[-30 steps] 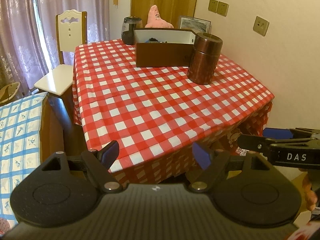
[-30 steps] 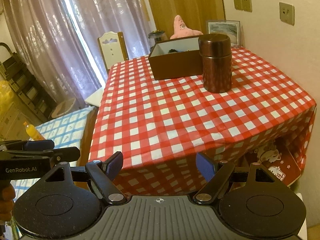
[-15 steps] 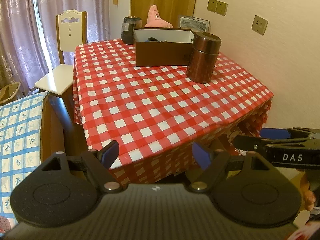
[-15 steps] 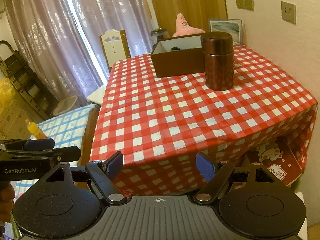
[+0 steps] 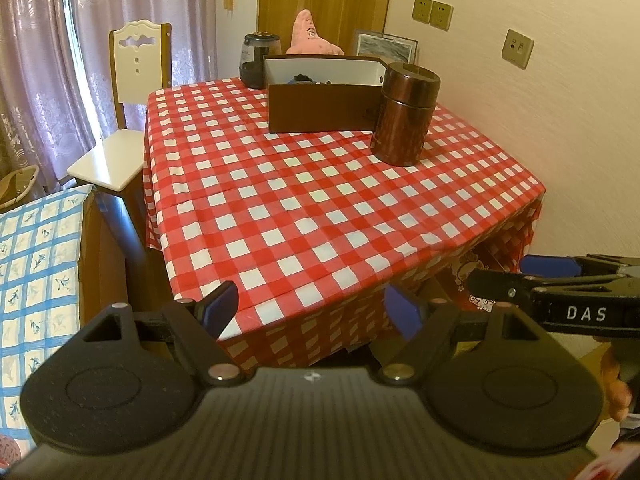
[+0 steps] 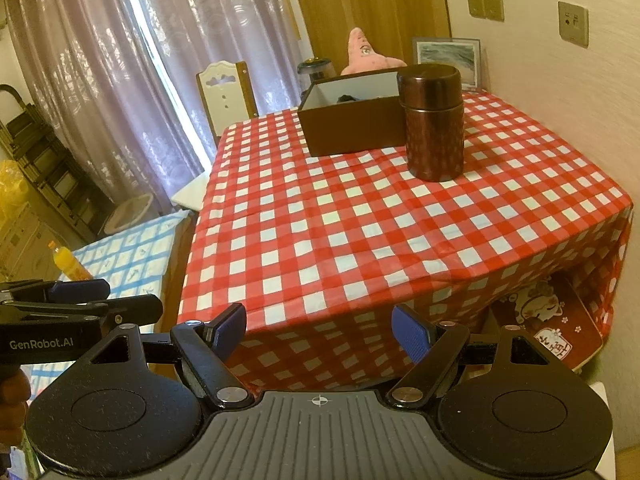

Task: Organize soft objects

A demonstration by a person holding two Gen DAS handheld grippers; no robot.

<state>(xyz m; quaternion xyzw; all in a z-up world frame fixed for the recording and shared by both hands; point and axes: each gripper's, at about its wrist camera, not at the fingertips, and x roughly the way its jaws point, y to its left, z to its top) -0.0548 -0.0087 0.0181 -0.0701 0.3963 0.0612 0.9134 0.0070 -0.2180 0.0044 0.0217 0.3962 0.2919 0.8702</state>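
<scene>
A pink star-shaped plush toy (image 5: pixel 306 36) stands at the far edge of the table behind an open brown box (image 5: pixel 324 106); both also show in the right wrist view, the toy (image 6: pixel 366 54) and the box (image 6: pixel 352 130). Something dark lies inside the box (image 5: pixel 302 79). My left gripper (image 5: pixel 312 308) is open and empty, in front of the table's near corner. My right gripper (image 6: pixel 320 328) is open and empty, also short of the table's near edge. Each gripper shows in the other's view, the right one (image 5: pixel 560 280) and the left one (image 6: pixel 76 304).
The table wears a red-and-white checked cloth (image 5: pixel 320 200). A brown cylindrical canister (image 5: pixel 404 114) stands beside the box. A dark jar (image 5: pixel 256 60) and a framed picture (image 5: pixel 384 46) sit at the back. A white chair (image 5: pixel 128 100) and a blue-patterned surface (image 5: pixel 36 272) are left.
Both grippers have drawn back slightly from the table and risen a little. Their jaws have stayed open. Nothing on the table has moved.
</scene>
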